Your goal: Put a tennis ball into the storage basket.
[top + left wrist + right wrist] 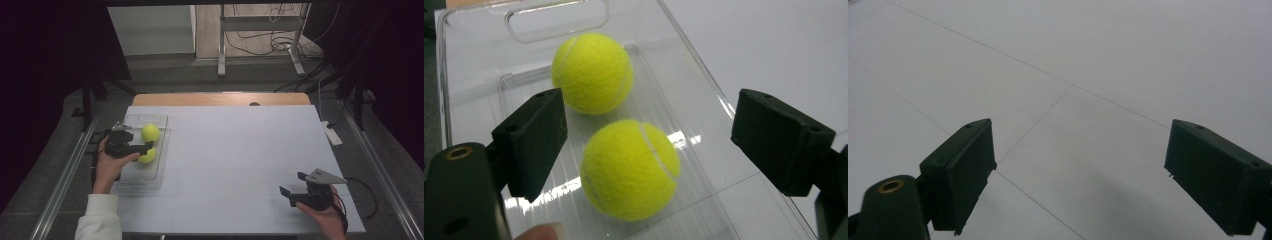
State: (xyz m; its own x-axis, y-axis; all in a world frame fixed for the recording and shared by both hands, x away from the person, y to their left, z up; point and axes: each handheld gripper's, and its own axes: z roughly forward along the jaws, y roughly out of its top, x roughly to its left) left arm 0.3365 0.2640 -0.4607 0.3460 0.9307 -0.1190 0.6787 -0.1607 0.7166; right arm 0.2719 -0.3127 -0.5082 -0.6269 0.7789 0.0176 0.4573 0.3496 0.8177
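Two yellow tennis balls lie in a clear plastic tray [131,175] [474,60] at the left of the white table. The far ball [150,132] [593,72] rests toward the tray's handle end. The near ball [148,156] [630,170] sits between the jaws of my left gripper [140,141] [649,145], which is open, with a gap showing on each side of the ball. My right gripper [293,184] [1073,170] hovers low at the table's front right, open, with bare white surface between its jaws.
The white sheet [240,150] covers the table, with a wooden edge [220,98] at the back. A white power strip [332,134] lies off the right edge. Metal stand legs [221,60] and cables are on the floor beyond.
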